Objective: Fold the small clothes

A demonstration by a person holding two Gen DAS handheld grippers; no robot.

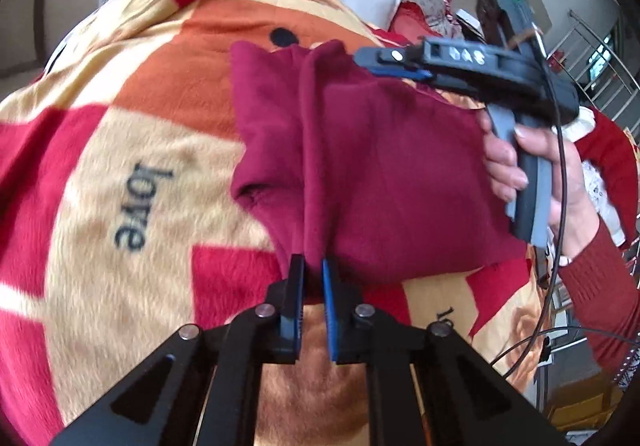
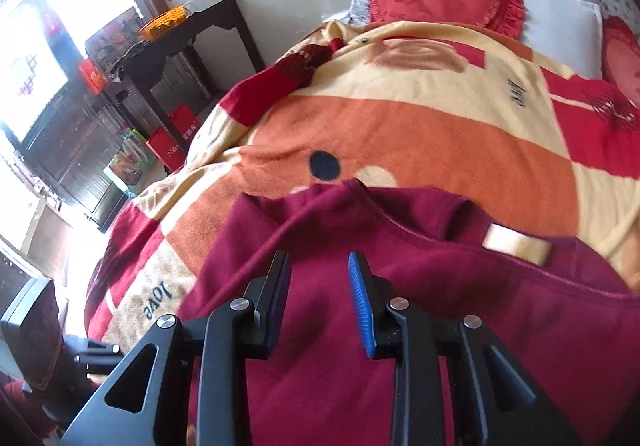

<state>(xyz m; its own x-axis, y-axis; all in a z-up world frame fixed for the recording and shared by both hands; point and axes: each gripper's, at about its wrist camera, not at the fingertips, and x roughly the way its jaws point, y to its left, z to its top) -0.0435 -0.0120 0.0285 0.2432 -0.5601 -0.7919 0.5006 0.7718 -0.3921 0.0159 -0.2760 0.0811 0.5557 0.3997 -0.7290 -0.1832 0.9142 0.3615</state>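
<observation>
Two grippers are engaged on one garment. At the left gripper, the black jaws with blue pads are pressed nearly together and pinch a raised ridge of the dark maroon soft-knit garment at its near edge; the cloth runs up and away from the pads in a long vertical crease. At the right gripper, the jaws stand noticeably apart in the right wrist view, with maroon cloth lying beneath and beyond them; whether the pads press on any fabric cannot be told from either view. In the left wrist view this tool sits over the far right edge of the garment, held by a hand in a red ribbed sleeve.

The garment lies on the plush blanket patterned in orange, cream and red blocks with the printed word "love", spread over a bed. A cream label shows inside the neckline, at the far side as seen from the right wrist.

Task status, as a judgement: folding is at an early stage. The garment appears bunched and partly doubled, with no flat, squared fold visible. Remaining work: carry the gripped edge across, lay it down, smooth it and complete further folds. Only this one item of clothing is visible.
</observation>
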